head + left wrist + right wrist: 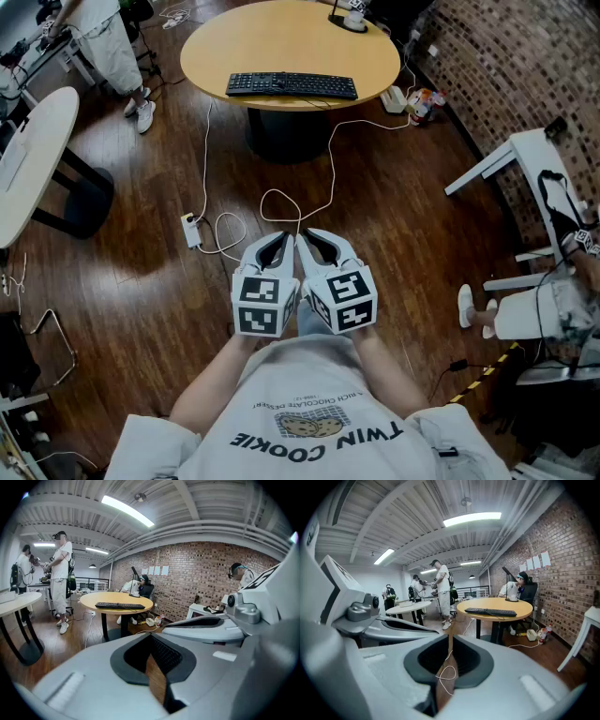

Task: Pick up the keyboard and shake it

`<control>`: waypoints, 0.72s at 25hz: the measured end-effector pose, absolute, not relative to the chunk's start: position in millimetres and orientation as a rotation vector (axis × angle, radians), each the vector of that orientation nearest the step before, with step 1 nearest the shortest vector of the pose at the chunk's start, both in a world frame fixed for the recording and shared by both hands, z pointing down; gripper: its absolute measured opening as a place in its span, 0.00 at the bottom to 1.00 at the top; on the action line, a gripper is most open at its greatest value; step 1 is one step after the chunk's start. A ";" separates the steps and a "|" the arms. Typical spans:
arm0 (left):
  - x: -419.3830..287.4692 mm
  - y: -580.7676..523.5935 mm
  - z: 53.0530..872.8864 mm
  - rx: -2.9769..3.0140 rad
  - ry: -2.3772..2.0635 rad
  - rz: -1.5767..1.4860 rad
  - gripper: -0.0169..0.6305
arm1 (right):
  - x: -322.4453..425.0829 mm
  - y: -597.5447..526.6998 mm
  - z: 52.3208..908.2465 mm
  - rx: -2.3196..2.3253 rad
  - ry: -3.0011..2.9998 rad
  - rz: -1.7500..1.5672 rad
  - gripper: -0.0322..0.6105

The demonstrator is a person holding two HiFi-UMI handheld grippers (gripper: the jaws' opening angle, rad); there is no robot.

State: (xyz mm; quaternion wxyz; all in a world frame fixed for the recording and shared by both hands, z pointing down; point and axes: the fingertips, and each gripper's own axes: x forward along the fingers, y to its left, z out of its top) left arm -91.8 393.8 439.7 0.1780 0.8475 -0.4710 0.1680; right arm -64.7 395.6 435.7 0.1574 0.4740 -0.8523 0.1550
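Nothing of the task is done yet: reaching, lifting and shaking all remain, in my judgement. The round wooden table (291,42) stands well ahead of the person, across bare floor. The black keyboard (292,85) lies flat on it, untouched, along the table edge nearest the person, its long side following that edge. It is a full-size board with dark keys, and nothing rests on it.

Well short of the table, the left gripper (281,244) and right gripper (317,244) are held side by side, touching. Each has its jaws drawn together, with nothing between them.

A white cable (330,159) drops from the table's near edge and loops over the floor; whether it is the keyboard's I cannot tell.
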 end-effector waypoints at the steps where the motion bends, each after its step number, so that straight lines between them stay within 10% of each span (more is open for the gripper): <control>1: -85.9 379.2 439.9 2.401 -1.330 0.485 0.04 | -58.5 381.2 436.2 1.355 -2.437 0.443 0.09; 18: 3.7 177.4 443.5 2.453 -1.403 0.621 0.04 | 33.0 189.9 455.2 1.173 -2.431 0.330 0.10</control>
